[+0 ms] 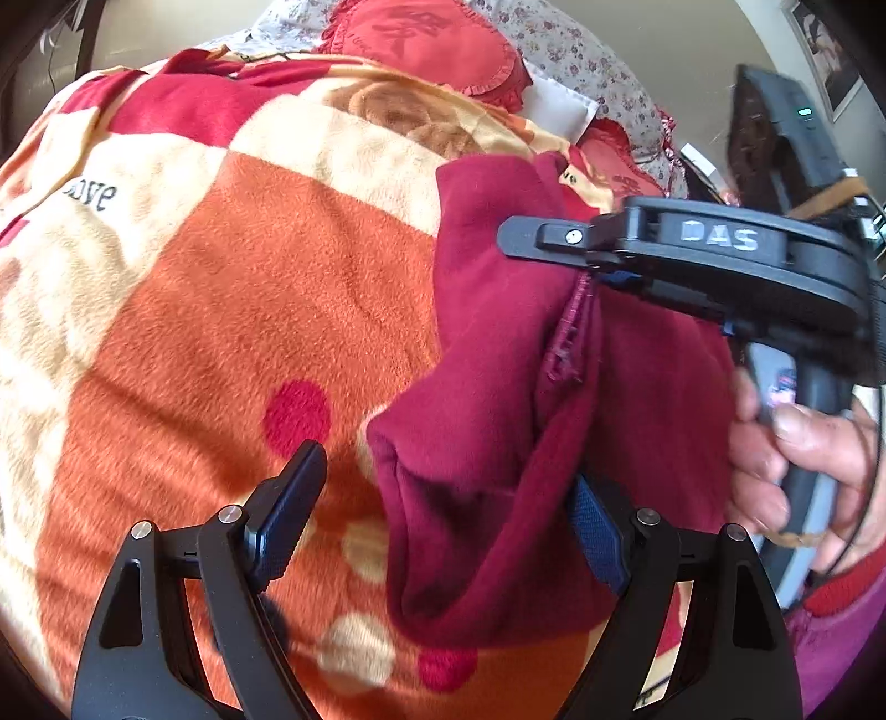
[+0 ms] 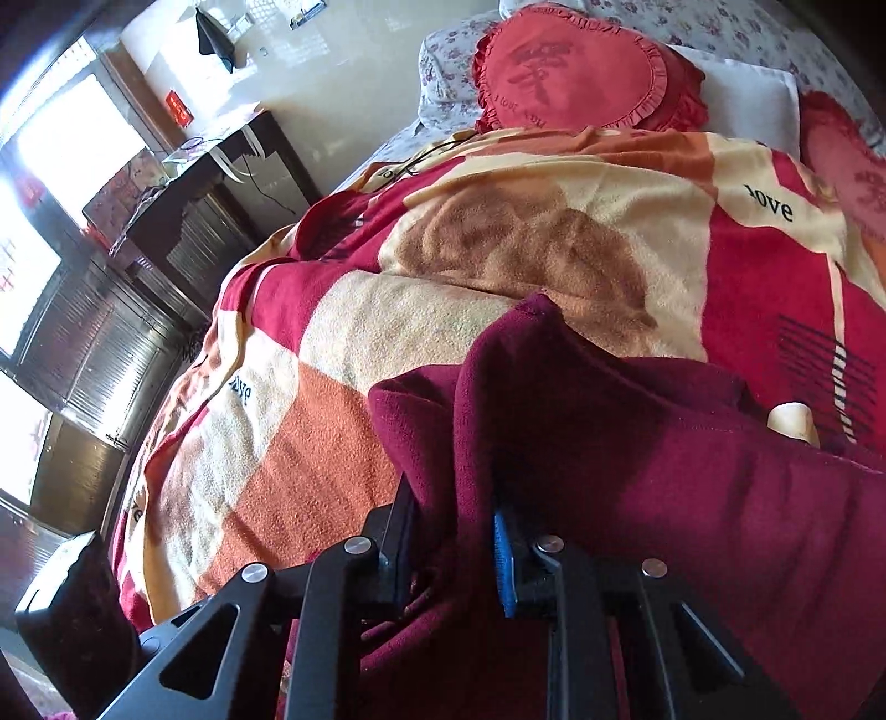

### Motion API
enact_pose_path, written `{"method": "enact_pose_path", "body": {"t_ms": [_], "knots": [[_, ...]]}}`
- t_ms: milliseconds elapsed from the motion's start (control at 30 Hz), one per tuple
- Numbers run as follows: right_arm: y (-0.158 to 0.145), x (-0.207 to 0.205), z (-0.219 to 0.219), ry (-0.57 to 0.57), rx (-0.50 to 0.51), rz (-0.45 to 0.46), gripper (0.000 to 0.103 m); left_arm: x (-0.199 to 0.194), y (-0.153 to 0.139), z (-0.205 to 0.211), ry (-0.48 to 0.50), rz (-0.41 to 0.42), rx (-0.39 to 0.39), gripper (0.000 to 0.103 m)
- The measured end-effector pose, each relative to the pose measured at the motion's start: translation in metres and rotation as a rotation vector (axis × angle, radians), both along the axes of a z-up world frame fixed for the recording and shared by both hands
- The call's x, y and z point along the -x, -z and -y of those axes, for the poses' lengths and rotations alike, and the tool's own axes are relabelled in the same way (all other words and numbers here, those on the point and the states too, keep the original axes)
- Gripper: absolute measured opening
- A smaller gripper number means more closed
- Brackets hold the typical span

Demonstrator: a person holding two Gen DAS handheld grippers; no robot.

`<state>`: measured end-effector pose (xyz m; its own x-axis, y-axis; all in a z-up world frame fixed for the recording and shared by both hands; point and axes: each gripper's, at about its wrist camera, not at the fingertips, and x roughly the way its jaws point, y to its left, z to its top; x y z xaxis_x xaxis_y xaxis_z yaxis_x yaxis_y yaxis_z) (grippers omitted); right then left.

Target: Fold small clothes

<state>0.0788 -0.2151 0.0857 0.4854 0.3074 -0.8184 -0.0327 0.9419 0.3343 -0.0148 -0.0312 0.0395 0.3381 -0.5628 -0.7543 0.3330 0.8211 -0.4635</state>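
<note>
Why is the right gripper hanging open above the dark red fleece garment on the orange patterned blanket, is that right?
Not open. In the right wrist view the right gripper is clamped shut on a fold of the dark red fleece garment; it does lie on the orange patterned blanket.

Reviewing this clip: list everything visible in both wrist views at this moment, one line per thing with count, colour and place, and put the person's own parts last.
garment: one, dark red, lying bunched on the blanket, one edge lifted.
blanket: one, orange, cream and red plush printed with "love", covering the bed.
heart cushions: two, red with frilled edges, at the head of the bed.
bedsheet: one, white with small flowers, under the cushions.
white pillow: one, between the cushions.
dark cabinet: one, beside the bed by the window.
left gripper: black, blue pads, open, garment fold between the fingers.
right gripper: black, shut on the garment edge.
hand: one, holding the right gripper's handle.
</note>
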Motion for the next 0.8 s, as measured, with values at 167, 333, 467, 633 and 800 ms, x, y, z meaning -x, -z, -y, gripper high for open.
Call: {"method": "enact_pose_path", "body": {"t_ms": [167, 333, 467, 633, 800], "knots": [[0.001, 0.0, 0.001, -0.013, 0.004, -0.005, 0.022, -0.007, 0.008, 0.006, -0.012, -0.011, 0.031, 0.083], [0.003, -0.003, -0.005, -0.029, 0.041, -0.015, 0.022, -0.008, 0.012, 0.01, -0.018, 0.003, 0.029, 0.073], [0.004, -0.01, -0.017, -0.029, 0.108, -0.036, 0.023, -0.009, 0.014, 0.012, -0.027, 0.011, 0.041, 0.068], [0.007, -0.021, -0.037, -0.023, 0.272, -0.044, 0.05, -0.006, 0.018, 0.006, -0.046, 0.003, 0.072, 0.068], [0.014, -0.033, -0.053, -0.05, 0.372, -0.047, 0.05, -0.007, 0.018, 0.004, -0.056, -0.012, 0.094, 0.068]]}}
